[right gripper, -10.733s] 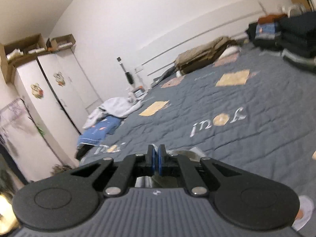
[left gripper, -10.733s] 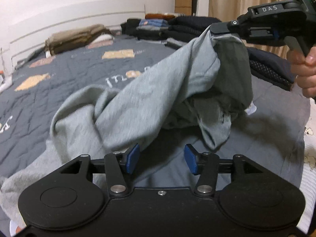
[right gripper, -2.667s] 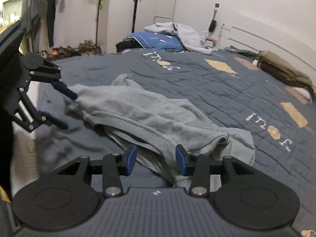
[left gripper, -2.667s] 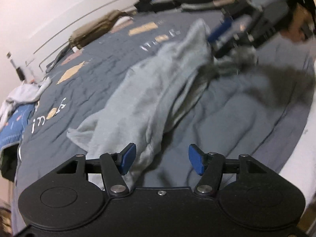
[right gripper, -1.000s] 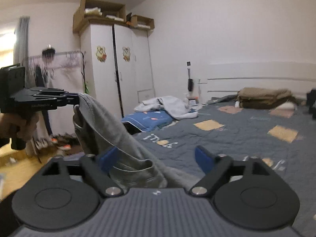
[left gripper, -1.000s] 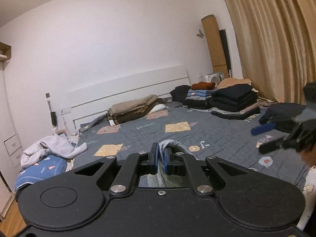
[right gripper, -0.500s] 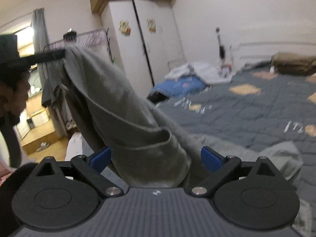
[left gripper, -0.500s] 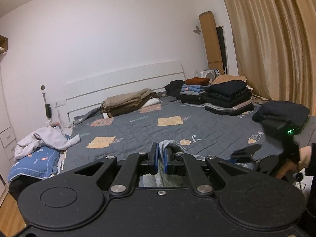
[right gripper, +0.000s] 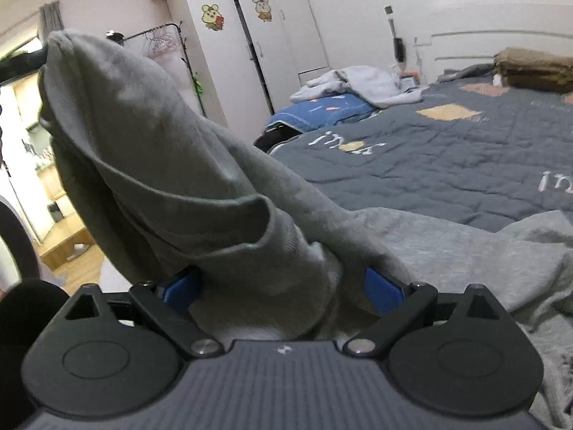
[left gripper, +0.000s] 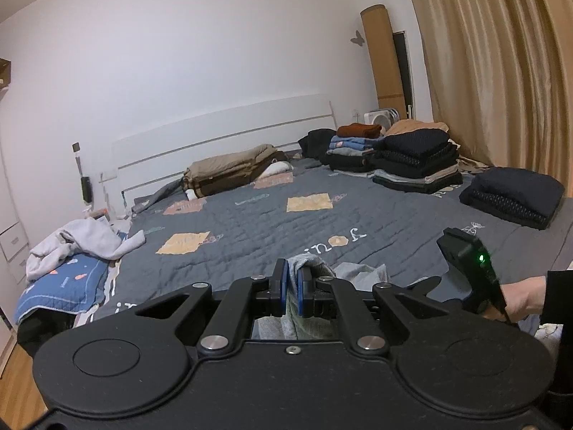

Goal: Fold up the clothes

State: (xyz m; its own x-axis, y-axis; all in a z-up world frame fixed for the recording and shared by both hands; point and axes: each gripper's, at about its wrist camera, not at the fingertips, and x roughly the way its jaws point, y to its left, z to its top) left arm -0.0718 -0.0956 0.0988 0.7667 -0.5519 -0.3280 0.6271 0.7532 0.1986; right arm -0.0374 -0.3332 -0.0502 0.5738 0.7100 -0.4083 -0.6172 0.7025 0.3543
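The left gripper (left gripper: 293,286) pinches a grey garment (right gripper: 186,179) — lifted above the bed (left gripper: 322,222). The right gripper (right gripper: 283,286) is spread wide, cloth bunched between its fingers.

You have the bed (left gripper: 250,222) as your landmark: folded stacks (left gripper: 412,157) sit on its far right corner, a bundle (left gripper: 229,172) by its headboard, a loose heap (left gripper: 82,243) at its left edge, the garment (right gripper: 215,197) draped on its near end, wardrobe (right gripper: 258,43) beyond its left side

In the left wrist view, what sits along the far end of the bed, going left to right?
Light grey clothes heap → tan folded bedding → stack topped by a brown garment → tall black folded stack → single dark folded pile.
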